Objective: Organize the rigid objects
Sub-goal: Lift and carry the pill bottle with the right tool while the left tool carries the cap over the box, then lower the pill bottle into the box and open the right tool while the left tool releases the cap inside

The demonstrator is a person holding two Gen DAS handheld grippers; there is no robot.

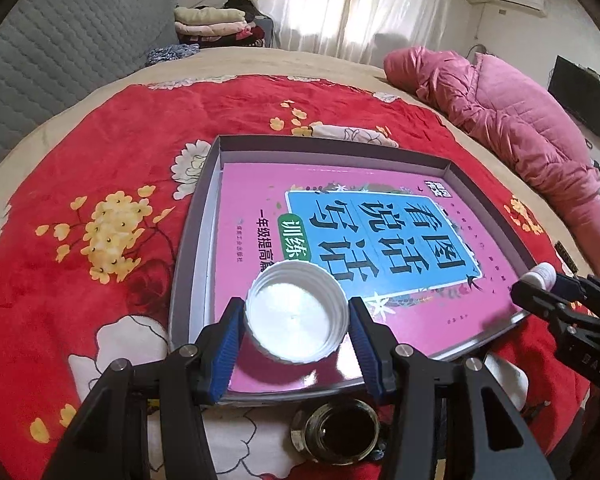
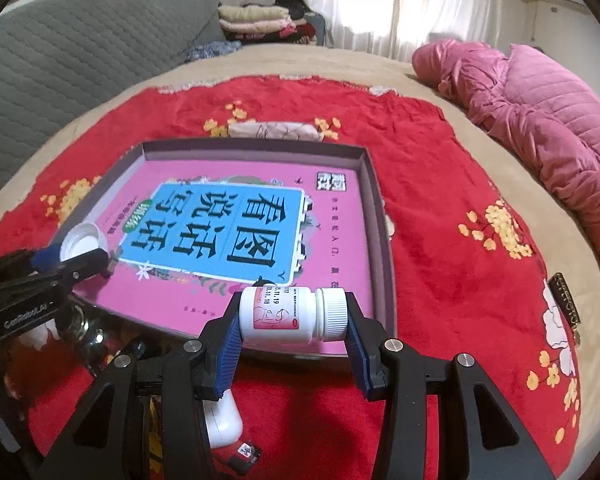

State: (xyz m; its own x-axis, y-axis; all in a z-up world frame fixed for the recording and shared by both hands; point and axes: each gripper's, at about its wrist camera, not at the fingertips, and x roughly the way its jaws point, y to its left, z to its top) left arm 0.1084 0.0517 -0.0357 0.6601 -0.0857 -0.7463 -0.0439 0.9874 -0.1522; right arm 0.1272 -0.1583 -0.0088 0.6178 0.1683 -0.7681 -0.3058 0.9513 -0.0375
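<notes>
Left fingers (image 1: pixel 296 316): closed on a white ribbed jar lid (image 1: pixel 297 314), which is held open side up, the blue pads pressed to its rim on both sides.
Right fingers (image 2: pixel 294 316): closed on a white pill bottle (image 2: pixel 288 314), gripped lengthwise, one pad on its base and the other on its screw cap; the bottle is held lying sideways.
Box: a shallow grey cardboard box (image 1: pixel 196 216) is set on a red flowered blanket (image 1: pixel 100 140) on the bed; a pink workbook (image 1: pixel 260 200) with a blue title panel is laid flat inside and fills most of the floor.
Lid position: held above the near left corner of the box, over the workbook; contact with the cover cannot be told.
Bottle position: held over the near right edge of the box, apparently clear of the workbook.
Left outside: an open glass jar (image 1: pixel 336 434) with dark contents is seen just outside the near wall, under the left gripper; a small white case (image 2: pixel 222 424) is seen on the blanket under the right gripper.
Step in hand: both items are judged to be carried in for placing inside the box.
Next move: each item would need to be lowered onto the workbook and the pads parted; the bottle, being round and on its side, may roll once released.
</notes>
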